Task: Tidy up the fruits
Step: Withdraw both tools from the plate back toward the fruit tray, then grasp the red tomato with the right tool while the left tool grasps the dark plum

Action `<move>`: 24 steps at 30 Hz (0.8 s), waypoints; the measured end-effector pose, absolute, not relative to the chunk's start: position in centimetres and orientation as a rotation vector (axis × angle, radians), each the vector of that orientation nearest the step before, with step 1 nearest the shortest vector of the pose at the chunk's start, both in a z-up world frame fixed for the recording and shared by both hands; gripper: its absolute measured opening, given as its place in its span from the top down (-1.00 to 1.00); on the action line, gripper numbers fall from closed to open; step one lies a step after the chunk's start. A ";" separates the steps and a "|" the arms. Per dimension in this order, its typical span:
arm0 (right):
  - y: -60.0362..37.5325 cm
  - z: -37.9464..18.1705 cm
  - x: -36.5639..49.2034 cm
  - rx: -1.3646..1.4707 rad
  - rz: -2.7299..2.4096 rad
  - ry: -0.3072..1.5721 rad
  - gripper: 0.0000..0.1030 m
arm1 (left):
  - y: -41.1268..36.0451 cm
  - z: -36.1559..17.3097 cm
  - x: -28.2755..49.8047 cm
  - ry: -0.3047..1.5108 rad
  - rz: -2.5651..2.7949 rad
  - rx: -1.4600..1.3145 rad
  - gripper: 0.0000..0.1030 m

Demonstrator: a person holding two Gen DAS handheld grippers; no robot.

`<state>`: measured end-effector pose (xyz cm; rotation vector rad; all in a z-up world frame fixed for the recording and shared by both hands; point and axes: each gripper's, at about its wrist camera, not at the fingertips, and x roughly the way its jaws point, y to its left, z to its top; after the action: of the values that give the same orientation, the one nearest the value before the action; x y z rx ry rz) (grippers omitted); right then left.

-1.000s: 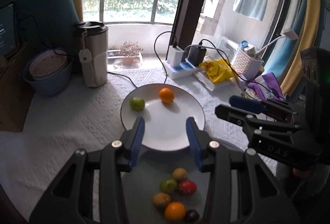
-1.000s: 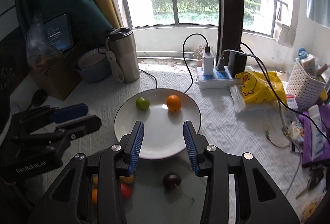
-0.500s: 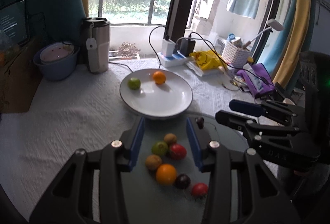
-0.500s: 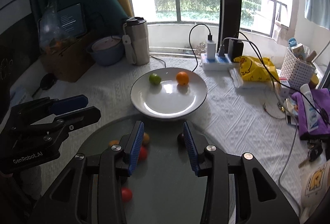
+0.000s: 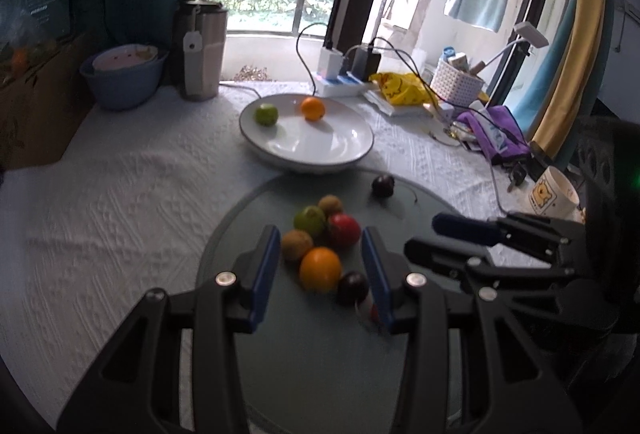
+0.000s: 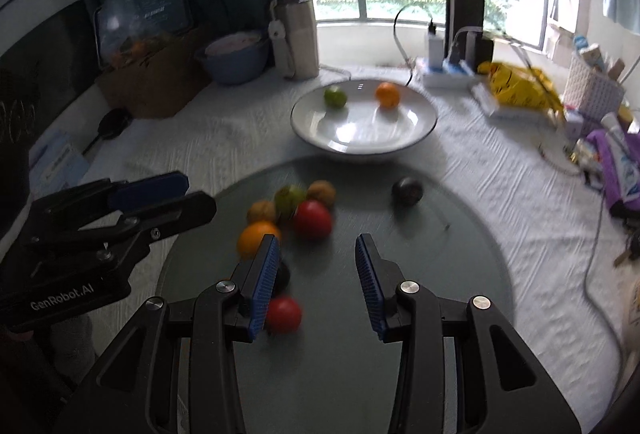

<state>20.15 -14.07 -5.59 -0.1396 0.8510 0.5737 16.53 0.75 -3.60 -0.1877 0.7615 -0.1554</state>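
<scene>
A white plate (image 5: 352,148) (image 6: 420,132) holds a green lime (image 5: 266,113) (image 6: 335,97) and an orange (image 5: 312,109) (image 6: 387,95). On the grey glass disc (image 5: 320,354) (image 6: 460,242) lies a cluster: an orange (image 5: 320,269) (image 6: 256,236), a red fruit (image 5: 344,230) (image 6: 313,219), a green fruit (image 5: 309,220), two brown kiwis, a dark plum (image 5: 353,287). Another dark plum (image 5: 383,185) (image 6: 407,191) lies apart. A small red fruit (image 6: 283,314) lies nearest. My left gripper (image 5: 320,270) is open around the cluster's near side. My right gripper (image 6: 317,274) is open and empty.
A steel thermos (image 5: 202,50), a blue bowl (image 5: 124,78), a power strip with cables (image 5: 340,80), a yellow bag (image 5: 400,92), a white basket (image 5: 460,84) and a mug (image 5: 554,194) stand around the white tablecloth. A cardboard box (image 6: 160,82) is at the left.
Both grippers have pulled back from the plate toward the near side. The fruit cluster on the glass disc now lies ahead of the fingers. Both stay open.
</scene>
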 end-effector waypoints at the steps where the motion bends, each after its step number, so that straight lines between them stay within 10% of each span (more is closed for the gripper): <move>1: -13.9 -6.1 19.9 -0.137 0.581 0.863 0.19 | 0.8 -3.8 16.5 0.765 -0.156 -0.189 0.15; 24: -13.6 -10.1 18.6 -0.121 0.648 0.955 0.43 | -0.9 -6.9 15.3 0.832 -0.180 -0.166 0.15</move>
<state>18.57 -13.63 -10.12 -0.1211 0.9550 0.6480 15.34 -0.93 -6.91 -0.1661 0.8317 -0.1805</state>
